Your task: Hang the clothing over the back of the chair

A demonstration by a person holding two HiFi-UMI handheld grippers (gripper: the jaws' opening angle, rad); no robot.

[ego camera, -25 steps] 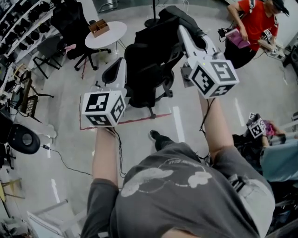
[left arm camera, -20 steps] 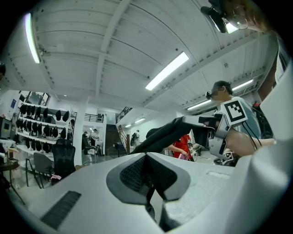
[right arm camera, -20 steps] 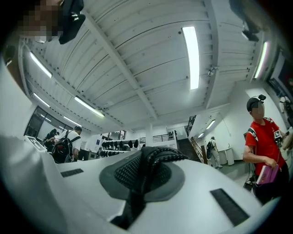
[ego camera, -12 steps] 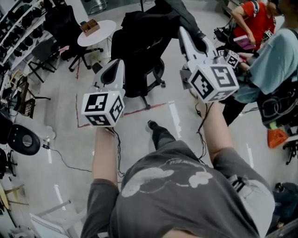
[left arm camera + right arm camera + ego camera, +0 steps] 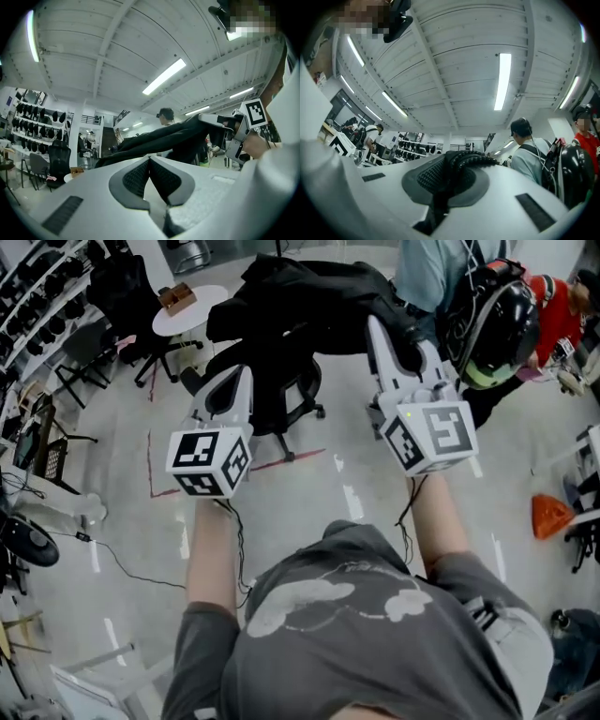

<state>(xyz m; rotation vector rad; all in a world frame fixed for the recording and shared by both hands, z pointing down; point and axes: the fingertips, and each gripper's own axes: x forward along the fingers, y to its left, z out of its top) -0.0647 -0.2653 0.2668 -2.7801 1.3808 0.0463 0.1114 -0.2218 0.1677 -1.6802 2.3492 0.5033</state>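
The black clothing (image 5: 300, 287) stretches out above a black office chair (image 5: 277, 381) in the head view. My right gripper (image 5: 381, 324) is shut on one end of it, and ribbed black cloth (image 5: 465, 160) is bunched between its pads in the right gripper view. My left gripper (image 5: 234, 373) is held left of the chair, shut with nothing between its pads (image 5: 140, 176). From the left gripper view the clothing (image 5: 168, 138) runs as a long dark band from the right gripper (image 5: 220, 123) toward the left. The chair's back is mostly hidden under the cloth.
A round white table (image 5: 192, 307) with a brown box (image 5: 173, 298) stands behind and left of the chair, beside other black chairs (image 5: 122, 287). A person in a pale blue shirt with a black backpack (image 5: 497, 320) stands at the far right. Red tape (image 5: 155, 474) marks the floor.
Both grippers have advanced toward the chair with the clothing, which now spreads wider above it. The person in pale blue has come round to the far right.
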